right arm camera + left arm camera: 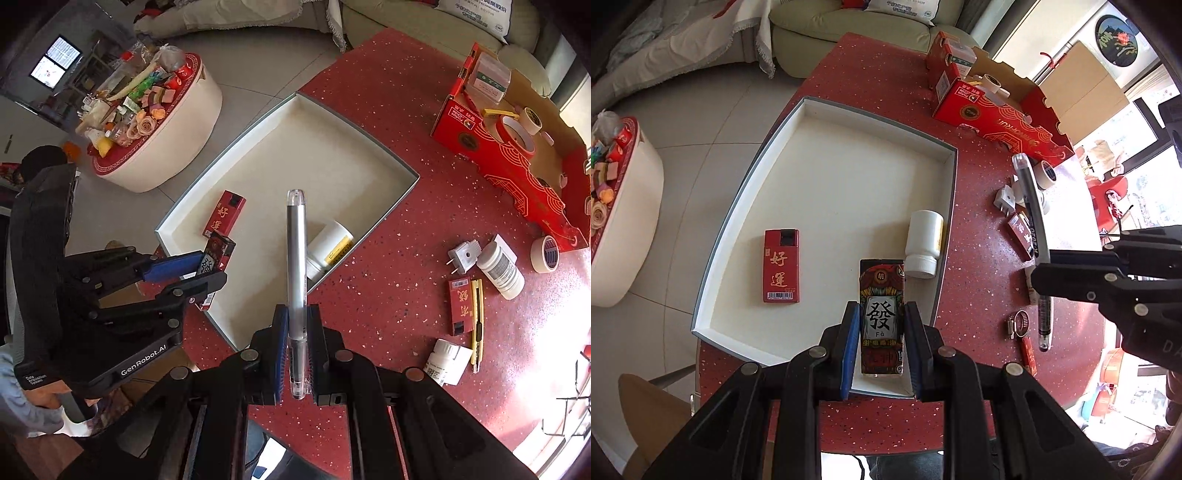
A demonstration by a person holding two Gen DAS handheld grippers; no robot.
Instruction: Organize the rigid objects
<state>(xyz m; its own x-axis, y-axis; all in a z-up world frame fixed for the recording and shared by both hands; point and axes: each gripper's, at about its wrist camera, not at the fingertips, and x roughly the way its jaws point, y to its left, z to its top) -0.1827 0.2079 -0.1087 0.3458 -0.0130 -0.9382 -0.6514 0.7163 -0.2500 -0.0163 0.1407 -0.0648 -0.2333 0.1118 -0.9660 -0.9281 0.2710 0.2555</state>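
My left gripper point(881, 317) is shut on a dark patterned card box point(882, 317) and holds it over the near edge of the white tray point(820, 110). In the tray lie a red box with gold characters point(781, 266) and a white bottle point(924, 243) on its side. My right gripper point(297, 321) is shut on a silver pen point(296, 251), held above the red table next to the tray's corner point(410, 177). The left gripper point(207, 269) with its box also shows in the right wrist view; the right gripper point(1039, 269) with the pen shows in the left wrist view.
On the red table point(388, 258) to the right lie a plug adapter point(463, 256), two white bottles point(502, 269), a small red box point(460, 306), a yellow utility knife point(477, 321) and a tape roll point(546, 254). A red carton point(517, 147) holds tape rolls. A hose clamp point(1017, 323) lies nearby.
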